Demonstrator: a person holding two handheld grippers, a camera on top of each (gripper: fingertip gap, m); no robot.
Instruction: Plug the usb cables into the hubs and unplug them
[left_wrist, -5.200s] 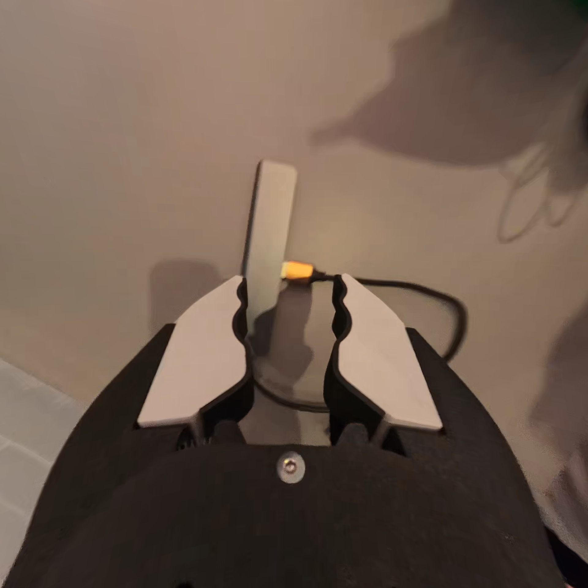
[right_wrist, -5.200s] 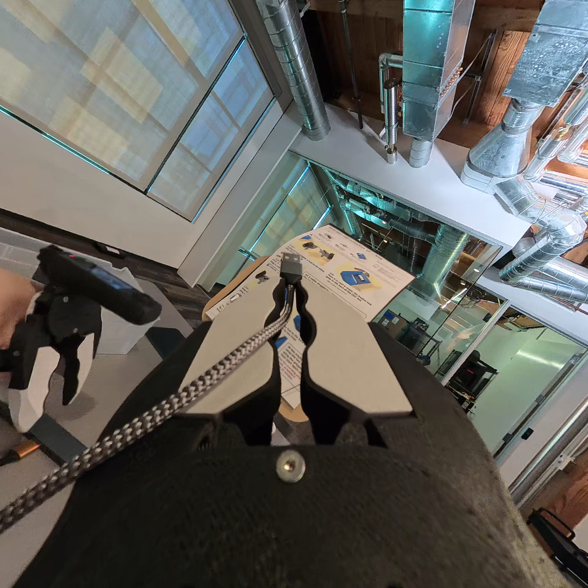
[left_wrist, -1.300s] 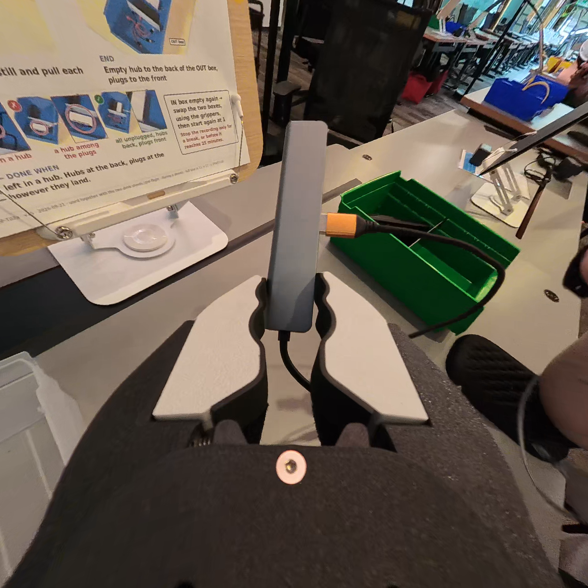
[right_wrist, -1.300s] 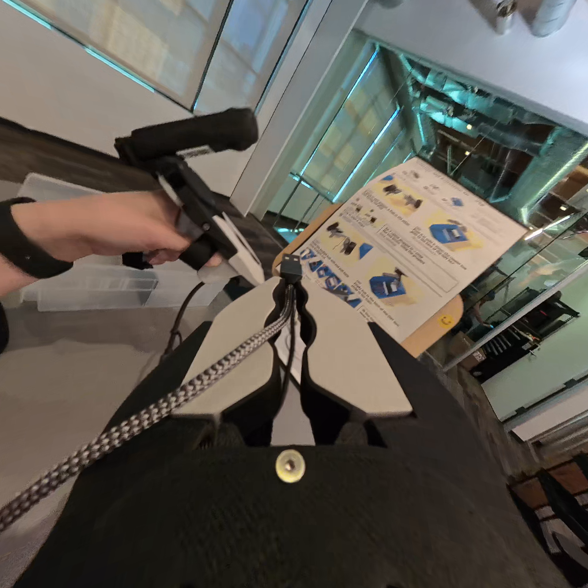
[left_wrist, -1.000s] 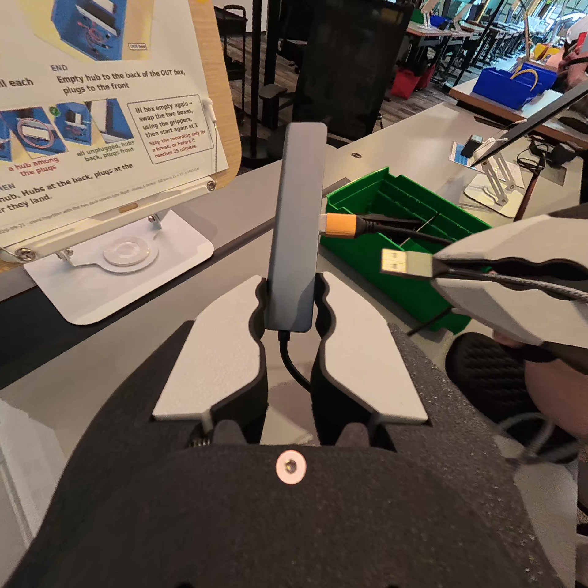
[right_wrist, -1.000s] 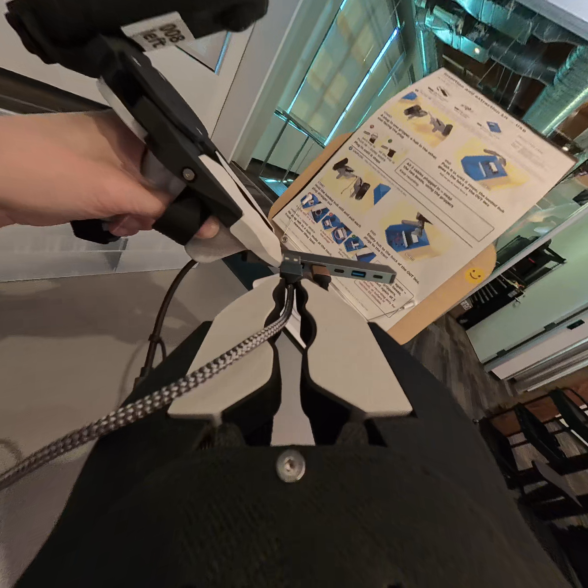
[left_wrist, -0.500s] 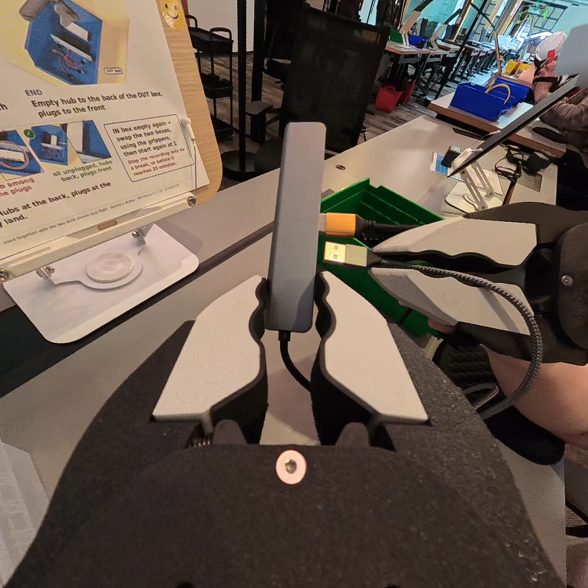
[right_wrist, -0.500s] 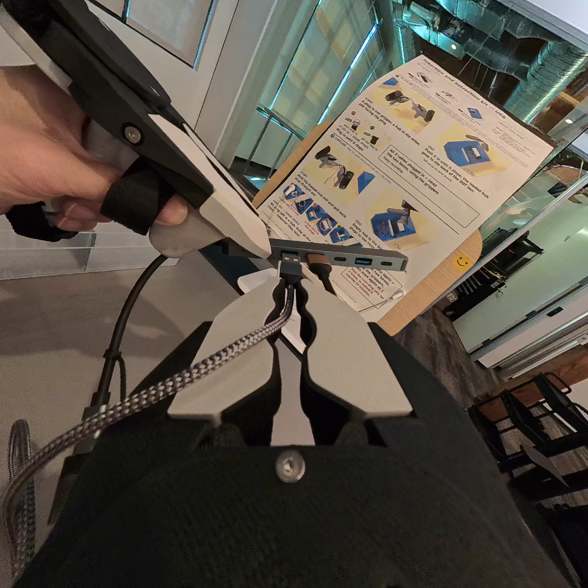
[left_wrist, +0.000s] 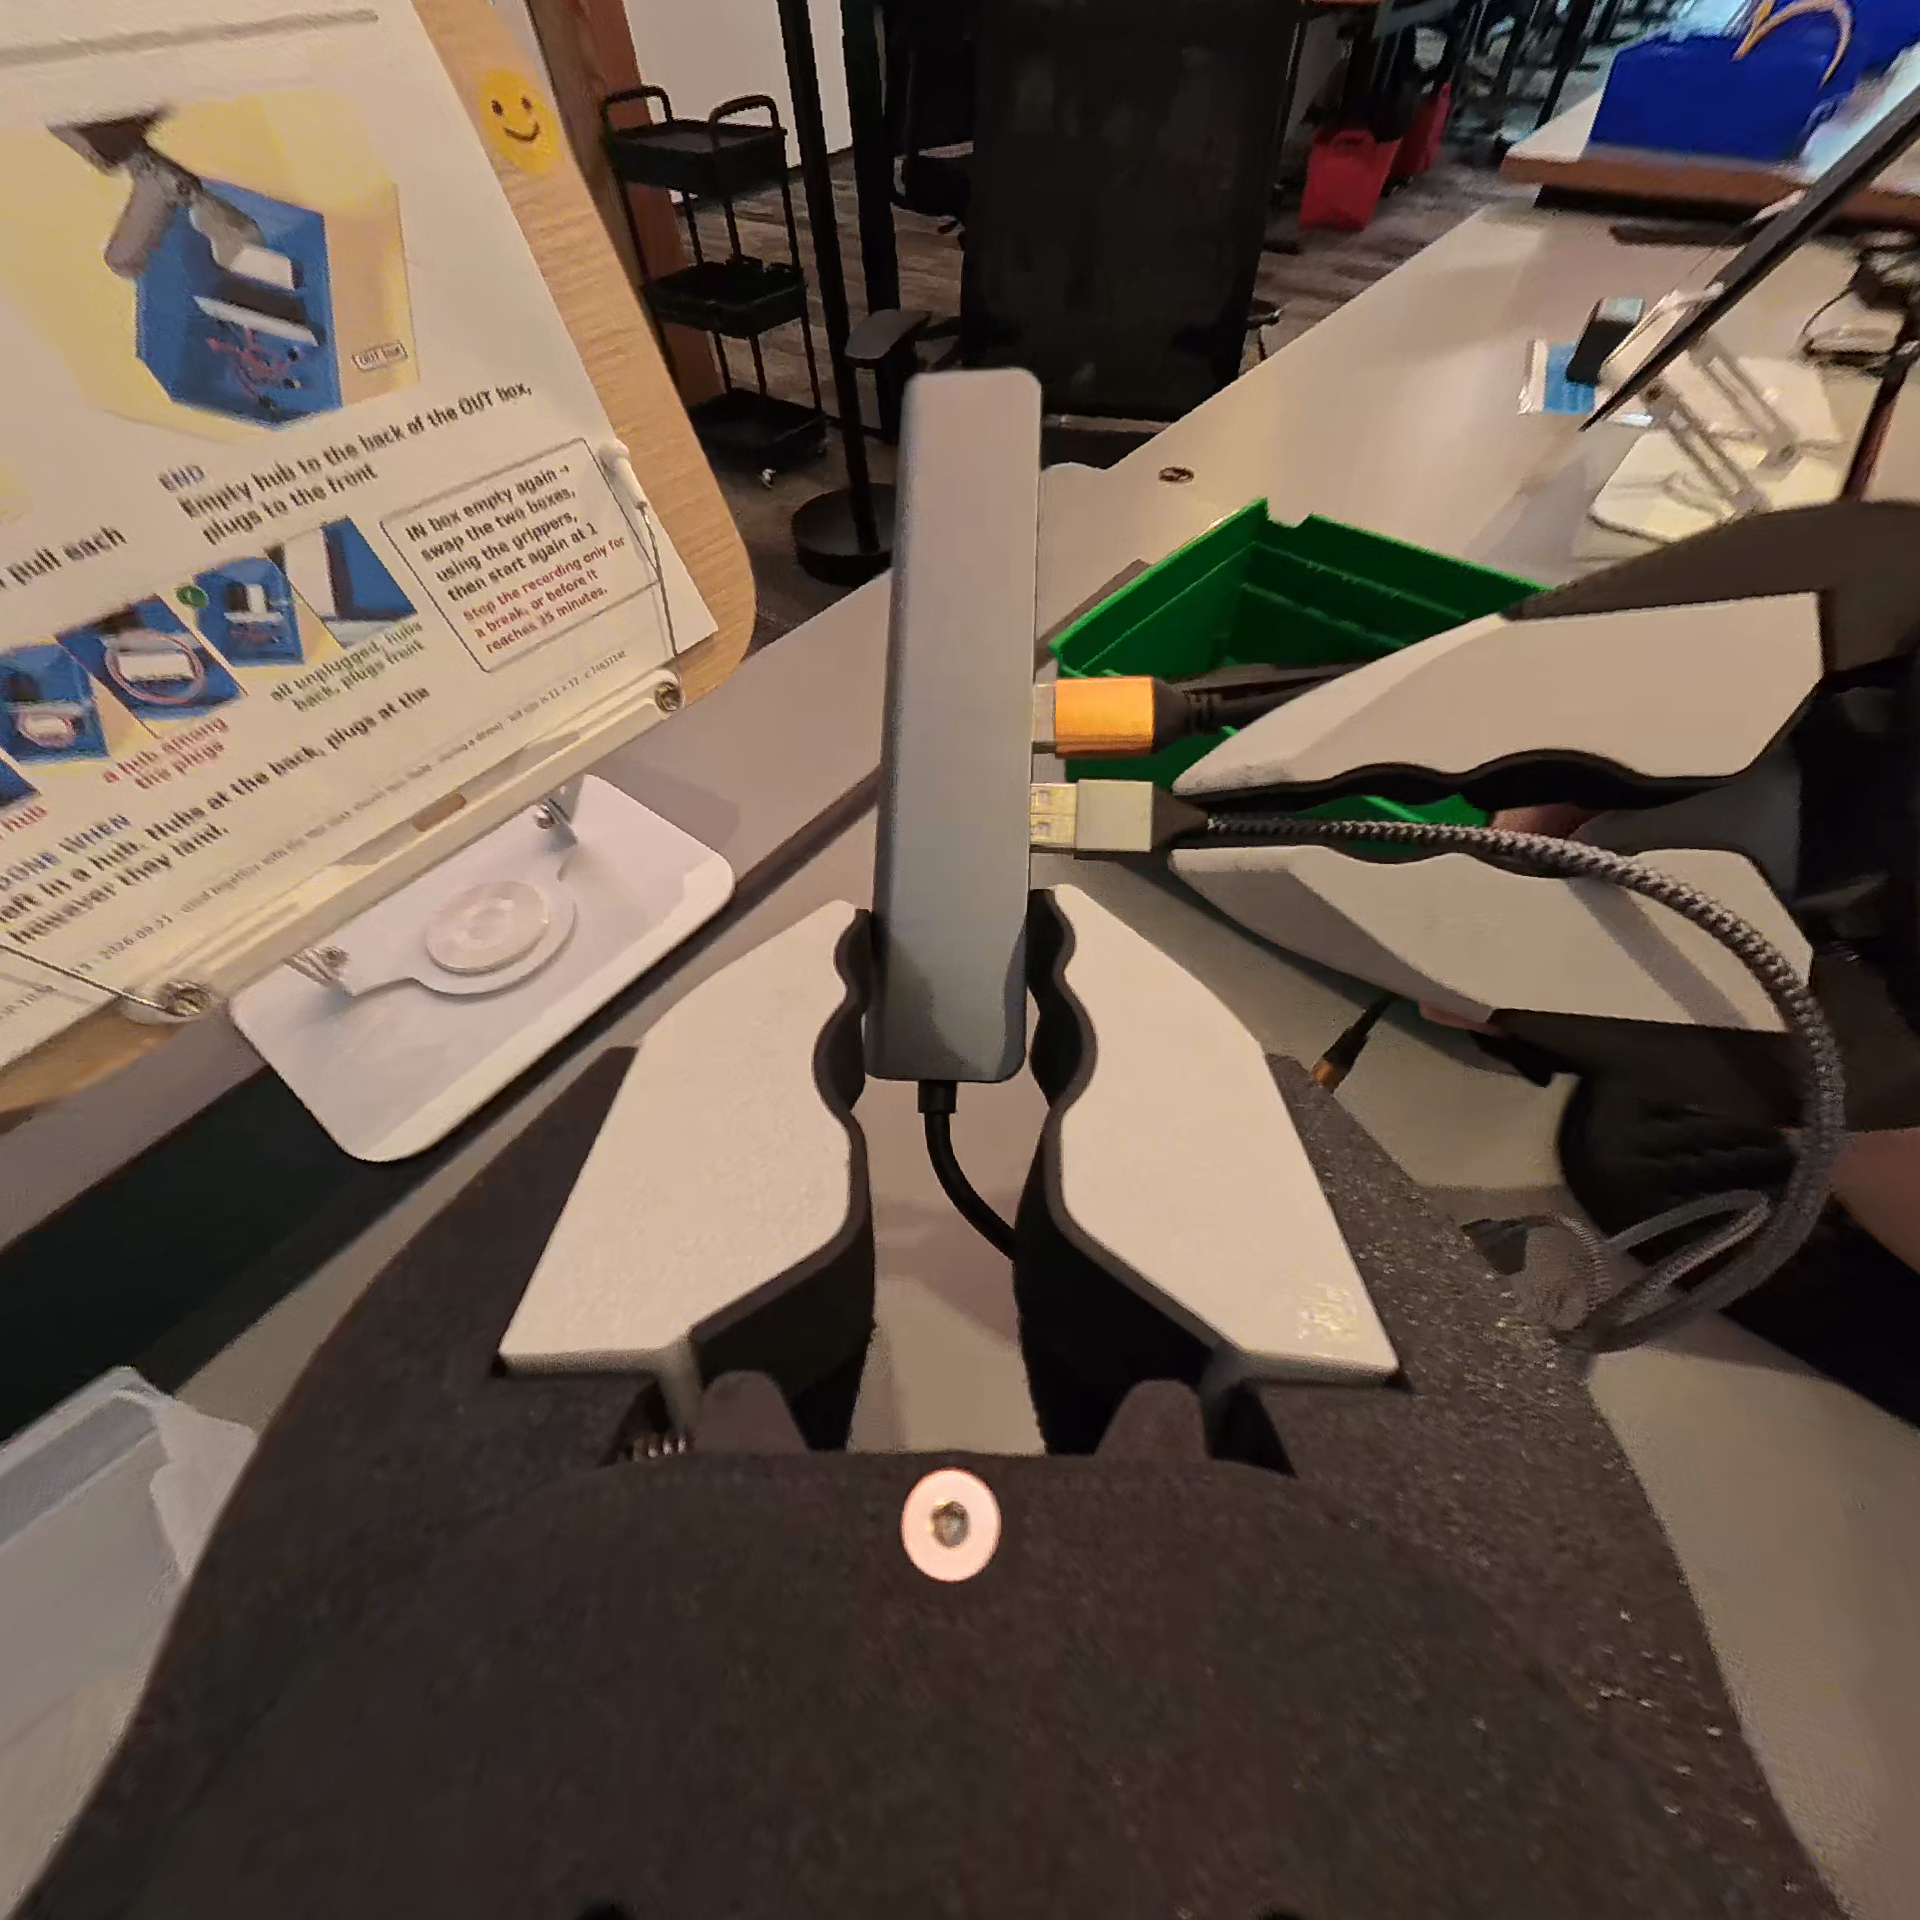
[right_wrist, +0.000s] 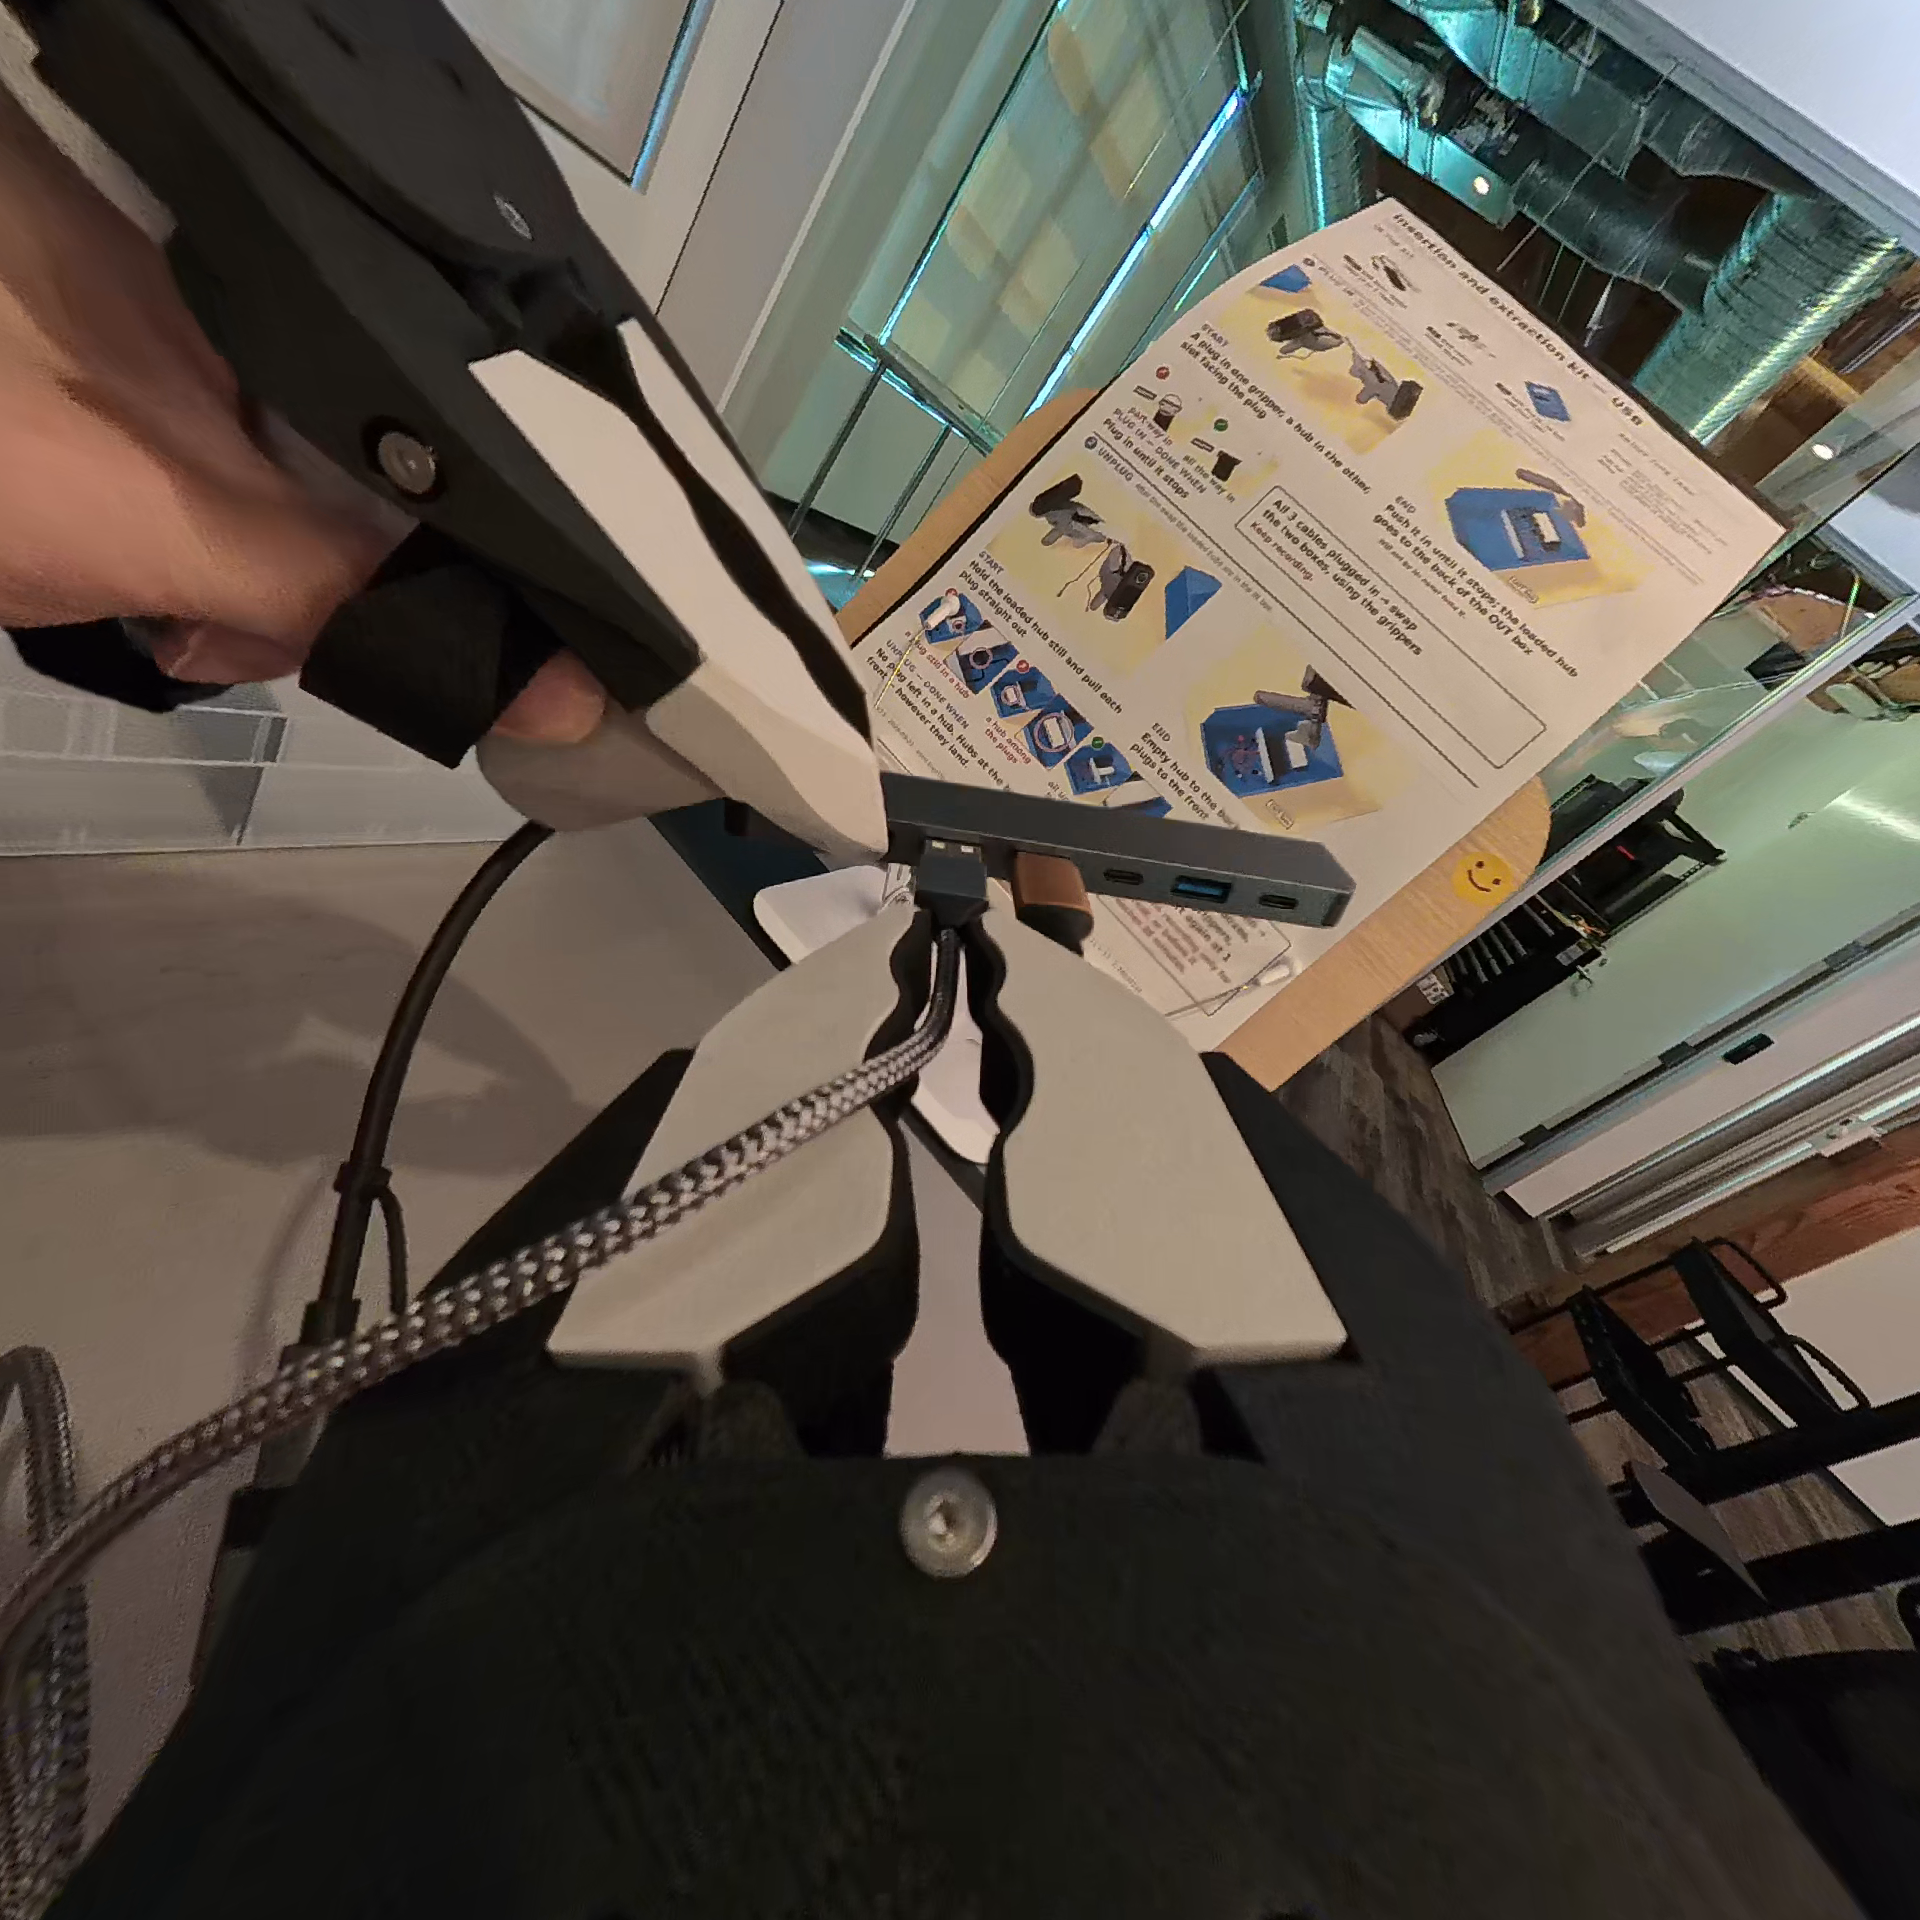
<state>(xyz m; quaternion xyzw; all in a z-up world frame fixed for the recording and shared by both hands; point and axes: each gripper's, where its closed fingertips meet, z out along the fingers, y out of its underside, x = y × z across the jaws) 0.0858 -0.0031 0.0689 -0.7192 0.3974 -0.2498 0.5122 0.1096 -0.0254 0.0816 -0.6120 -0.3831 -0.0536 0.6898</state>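
My left gripper (left_wrist: 948, 966) is shut on the lower end of a grey USB hub (left_wrist: 961, 665) and holds it upright above the desk. An orange-collared plug (left_wrist: 1103, 715) sits in the hub's right edge. My right gripper (right_wrist: 948, 961) is shut on a braided cable (right_wrist: 665, 1205) just behind its silver USB plug (left_wrist: 1101, 819). The plug's metal tip is partly inside the hub port below the orange plug, with some metal still showing. In the right wrist view the hub (right_wrist: 1122, 857) lies sideways with the plug (right_wrist: 951, 871) at its port; the right gripper also shows in the left wrist view (left_wrist: 1184, 816).
A green divided bin (left_wrist: 1299, 613) sits on the grey desk behind the hub. An instruction sheet on a wooden board with a white stand (left_wrist: 478, 966) is at the left. A clear plastic box (left_wrist: 94, 1475) is at the lower left. A hand (right_wrist: 135, 540) holds the left gripper. The left gripper's tips are roughly 4 cm from the right gripper's.
My right gripper has moved left with the silver plug. The plug went from apart from the hub, to its edge, to partly entered in the port below the orange plug.
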